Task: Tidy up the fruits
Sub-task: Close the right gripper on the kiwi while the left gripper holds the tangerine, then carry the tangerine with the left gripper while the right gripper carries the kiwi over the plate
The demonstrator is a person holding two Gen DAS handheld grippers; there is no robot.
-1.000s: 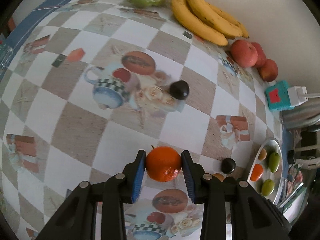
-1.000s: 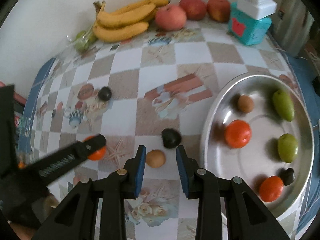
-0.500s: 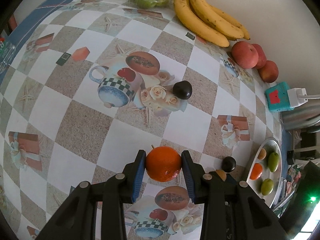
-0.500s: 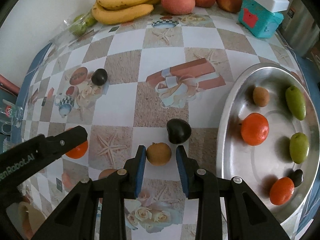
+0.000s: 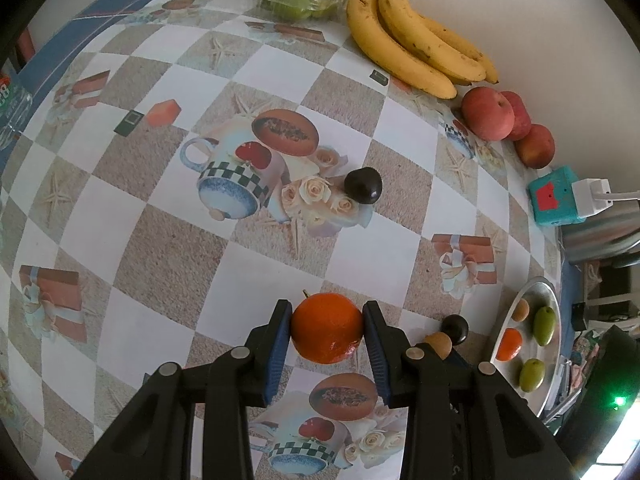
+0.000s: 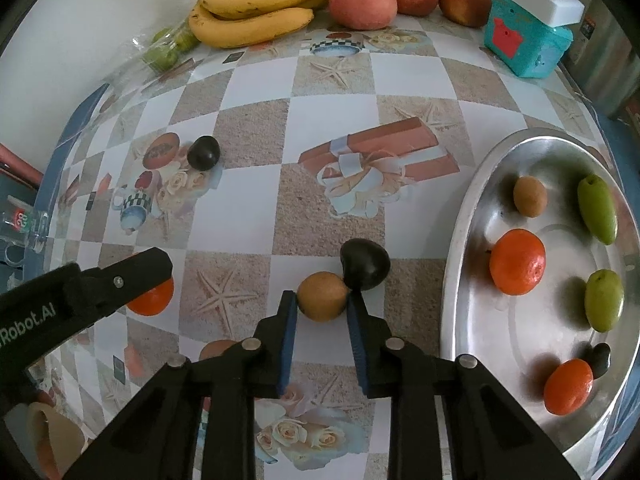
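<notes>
Moved forward until the right gripper's (image 6: 322, 308) blue-padded fingertips (image 6: 289, 308) flank the small round brown fruit (image 6: 323, 297).

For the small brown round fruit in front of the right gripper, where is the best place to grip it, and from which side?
Grip the brown fruit across its widest middle, one finger on each flank, coming from the near side as the right gripper is lined up. The dark fruit touches its far right, so keep the right finger nearer than that contact.

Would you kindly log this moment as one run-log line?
left gripper: shut on orange | right gripper: open around brown fruit | tray: six fruits
</notes>
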